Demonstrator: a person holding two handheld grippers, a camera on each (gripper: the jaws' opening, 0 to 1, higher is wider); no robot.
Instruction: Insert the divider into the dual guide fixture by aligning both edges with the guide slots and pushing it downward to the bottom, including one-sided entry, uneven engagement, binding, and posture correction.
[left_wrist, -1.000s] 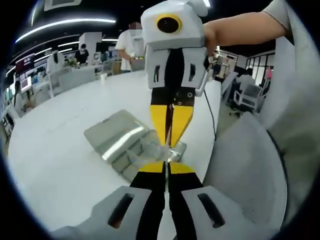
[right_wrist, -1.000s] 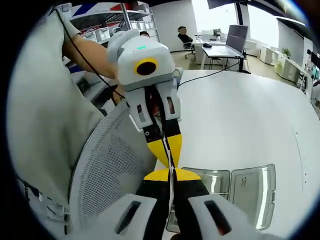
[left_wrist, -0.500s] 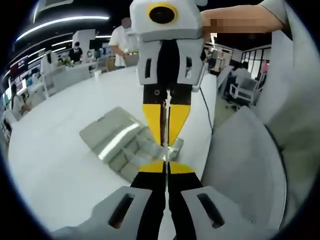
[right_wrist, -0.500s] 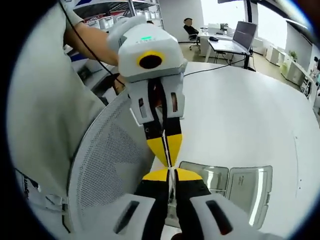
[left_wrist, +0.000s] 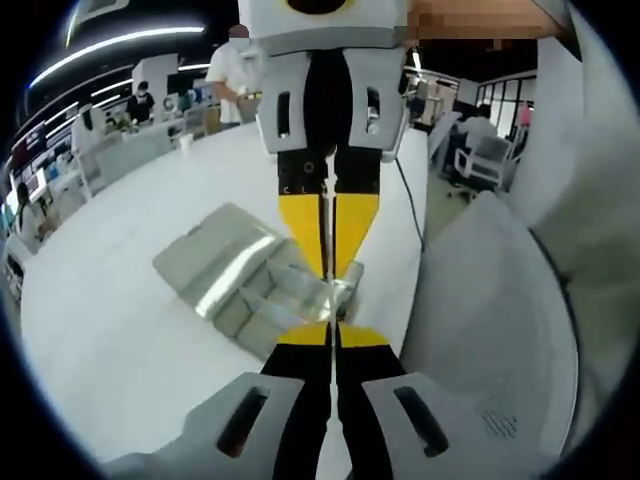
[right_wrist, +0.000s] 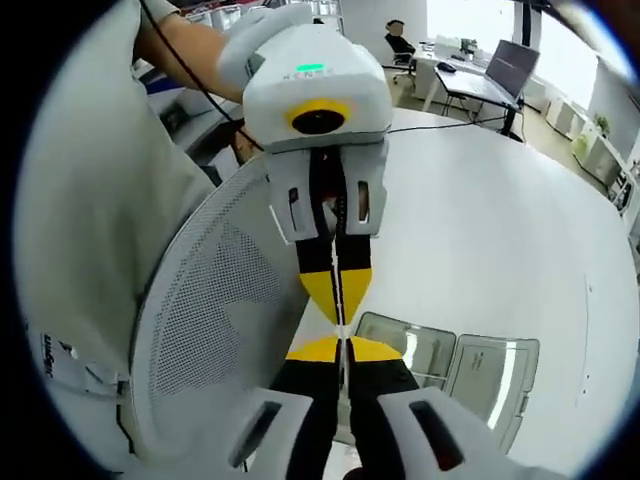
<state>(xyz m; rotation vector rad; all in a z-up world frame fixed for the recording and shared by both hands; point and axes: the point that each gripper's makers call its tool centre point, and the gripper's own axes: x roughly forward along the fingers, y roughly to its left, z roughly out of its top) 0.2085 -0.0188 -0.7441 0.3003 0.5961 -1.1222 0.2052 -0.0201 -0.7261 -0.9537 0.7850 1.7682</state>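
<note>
Both jaw pairs pressed together tip to tip, left gripper and right gripper, on a thin clear divider above the fixture; mesh chair back beside the right gripper.

A white table is stretching toward office desks, with a mesh-backed chair standing beside it.

Views face each other tip-to-tip, close above fixture on white table; both share it.
</note>
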